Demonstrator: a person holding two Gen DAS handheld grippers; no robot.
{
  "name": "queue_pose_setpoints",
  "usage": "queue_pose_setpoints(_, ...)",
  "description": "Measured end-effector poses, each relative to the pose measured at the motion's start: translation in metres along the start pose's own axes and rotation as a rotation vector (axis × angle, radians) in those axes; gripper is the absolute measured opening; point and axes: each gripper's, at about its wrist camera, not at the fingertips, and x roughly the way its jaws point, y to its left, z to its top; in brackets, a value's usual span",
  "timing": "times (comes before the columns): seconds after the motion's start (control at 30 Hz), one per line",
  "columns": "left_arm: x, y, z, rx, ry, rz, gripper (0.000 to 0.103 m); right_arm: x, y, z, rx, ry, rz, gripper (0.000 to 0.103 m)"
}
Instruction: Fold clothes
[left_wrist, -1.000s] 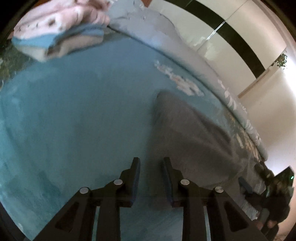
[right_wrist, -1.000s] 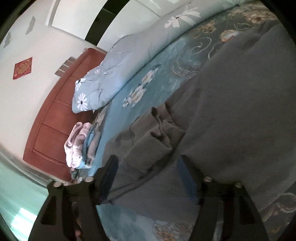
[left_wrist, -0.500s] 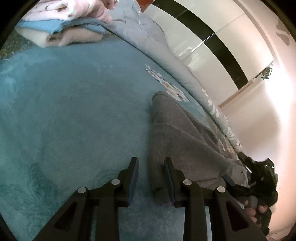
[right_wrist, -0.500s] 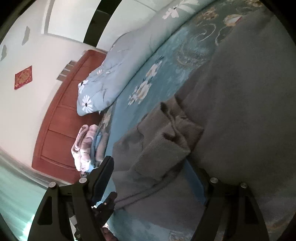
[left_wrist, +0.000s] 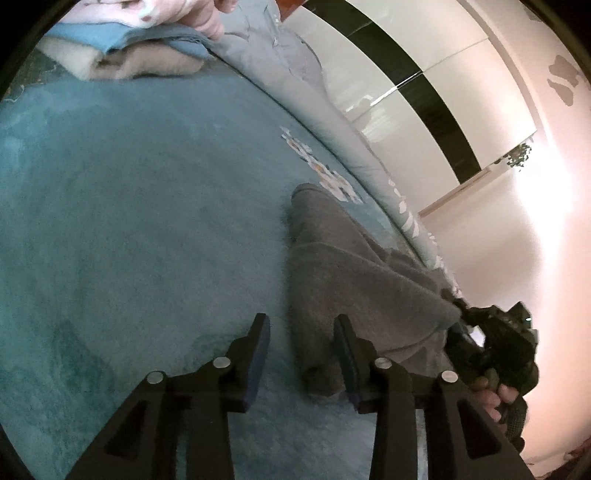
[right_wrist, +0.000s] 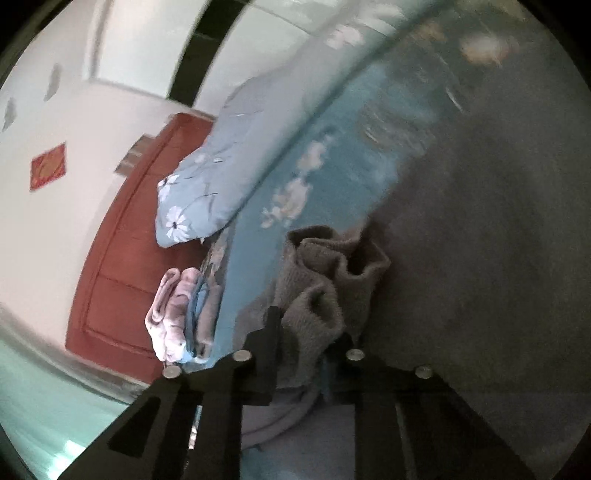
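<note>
Left wrist view: left gripper (left_wrist: 301, 341) gapes empty over the grey garment (left_wrist: 354, 273) edge running lengthwise ahead, while right gripper (right_wrist: 308, 334) pinches its bunched cuff.

Dim, soft indoor light; one view sharp, the other smeared.

The left wrist view was fairly crisp, with strong pinkish glare washing out the wall (left_wrist: 546, 206) at the right and the bedspread (left_wrist: 129, 221) left in muted shade. The right wrist view was motion-blurred throughout, worst on the grey garment (right_wrist: 480, 258) and the pillow (right_wrist: 229, 177). Both pictures bent hard toward dark, round fisheye edges.
</note>
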Motion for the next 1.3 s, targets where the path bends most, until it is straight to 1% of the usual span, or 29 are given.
queue_pose_setpoints(0.03, 0.000, -0.001, 0.000, 0.000, 0.004, -0.014, 0.047, -0.007, 0.007, 0.001, -0.031, -0.012, 0.007, 0.015)
queue_pose_setpoints(0.1, -0.001, -0.002, -0.001, -0.001, 0.013, -0.042, 0.051, -0.021, 0.020, 0.004, -0.087, -0.036, 0.018, 0.014)
queue_pose_setpoints(0.23, -0.005, -0.007, -0.001, -0.004, 0.027, -0.092, 0.056, -0.040, 0.003, 0.007, -0.087, -0.051, -0.035, 0.014)
queue_pose_setpoints(0.37, -0.005, -0.016, -0.001, 0.020, 0.035, -0.086, 0.057, -0.060, -0.013, 0.011, -0.087, -0.066, -0.087, 0.014)
queue_pose_setpoints(0.47, 0.001, -0.021, -0.003, 0.026, 0.059, -0.075, 0.057, -0.073, -0.026, 0.013, -0.083, -0.076, -0.126, 0.014)
queue_pose_setpoints(0.53, 0.005, -0.023, -0.008, 0.033, 0.080, -0.059, 0.057, -0.068, -0.042, 0.011, -0.043, -0.065, -0.149, 0.014)
queue_pose_setpoints(0.6, 0.008, -0.028, -0.011, 0.047, 0.095, -0.041, 0.057, -0.064, -0.057, 0.010, 0.009, -0.059, -0.150, 0.014)
queue_pose_setpoints(0.7, 0.018, -0.032, -0.010, 0.061, 0.119, -0.028, 0.057, -0.058, -0.071, 0.010, 0.045, -0.041, -0.170, 0.014)
queue_pose_setpoints(0.77, 0.020, -0.034, -0.012, 0.073, 0.133, -0.033, 0.057, -0.058, -0.072, 0.010, 0.044, -0.037, -0.166, 0.015)
queue_pose_setpoints(0.83, 0.024, -0.039, -0.011, 0.078, 0.155, -0.063, 0.057, -0.063, -0.067, 0.010, 0.035, -0.039, -0.168, 0.016)
queue_pose_setpoints(0.9, 0.029, -0.038, -0.011, 0.058, 0.174, -0.084, 0.057, -0.077, -0.057, 0.011, -0.007, -0.067, -0.180, 0.028)
queue_pose_setpoints(0.93, 0.031, -0.037, -0.011, 0.046, 0.182, -0.092, 0.057, -0.086, -0.052, 0.011, -0.032, -0.088, -0.188, 0.031)
queue_pose_setpoints(1.0, 0.030, -0.034, -0.012, 0.031, 0.171, -0.105, 0.057, -0.104, -0.043, 0.012, -0.080, -0.128, -0.205, 0.047)
queue_pose_setpoints(1.07, 0.029, -0.034, -0.012, 0.027, 0.173, -0.105, 0.057, -0.128, -0.044, 0.013, -0.105, -0.169, -0.238, 0.054)
queue_pose_setpoints(1.1, 0.027, -0.035, -0.012, 0.024, 0.172, -0.102, 0.057, -0.141, -0.046, 0.013, -0.115, -0.189, -0.257, 0.056)
queue_pose_setpoints(1.17, 0.022, -0.035, -0.010, 0.023, 0.157, -0.083, 0.057, -0.168, -0.063, 0.012, -0.083, -0.237, -0.317, 0.058)
queue_pose_setpoints(1.3, 0.004, -0.042, 0.001, 0.060, 0.072, -0.031, 0.057, -0.228, -0.113, 0.004, 0.116, -0.370, -0.367, 0.061)
